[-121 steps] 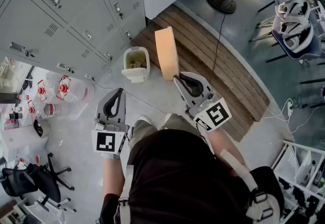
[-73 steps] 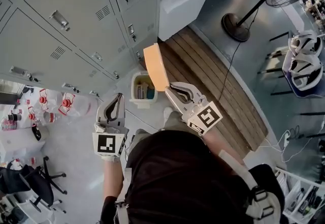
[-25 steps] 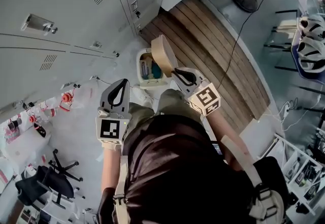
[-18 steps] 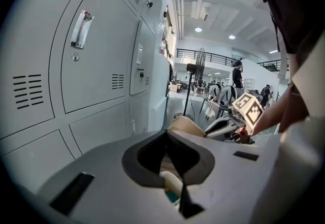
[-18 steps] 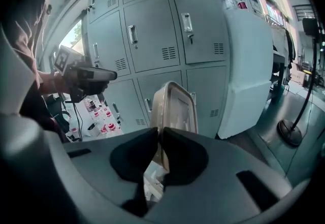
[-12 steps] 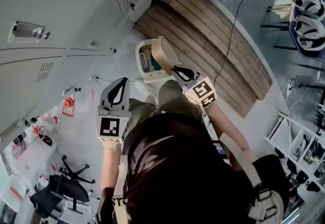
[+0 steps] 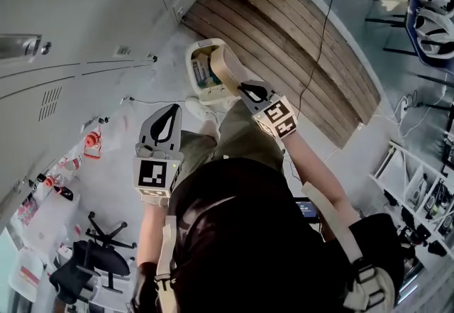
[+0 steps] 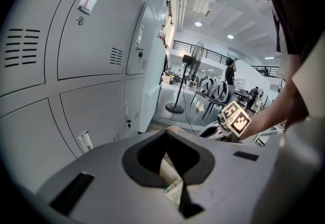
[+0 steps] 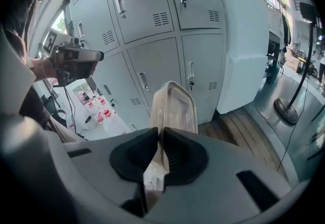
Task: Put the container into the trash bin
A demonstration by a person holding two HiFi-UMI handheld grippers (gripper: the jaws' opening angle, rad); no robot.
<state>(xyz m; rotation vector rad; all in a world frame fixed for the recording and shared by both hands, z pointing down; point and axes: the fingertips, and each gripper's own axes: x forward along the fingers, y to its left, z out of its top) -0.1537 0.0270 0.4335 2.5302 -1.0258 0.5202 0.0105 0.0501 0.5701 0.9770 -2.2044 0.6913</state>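
Only the head view shows the bin point(image 7: 204, 97). It stands open on the floor, close to the lockers point(image 7: 64, 13) and the wooden decking point(image 7: 298, 28), with rubbish inside. The right gripper view shows the grip itself: the right gripper point(image 9: 160, 134) pinches the container point(image 9: 175, 103) by its lower edge, jaws nearly together, and the container stands edge-on. From above, the container hangs tilted over the bin's right rim. The left gripper point(image 8: 166, 134) is pressed together and empty, apart from the bin at lower left.
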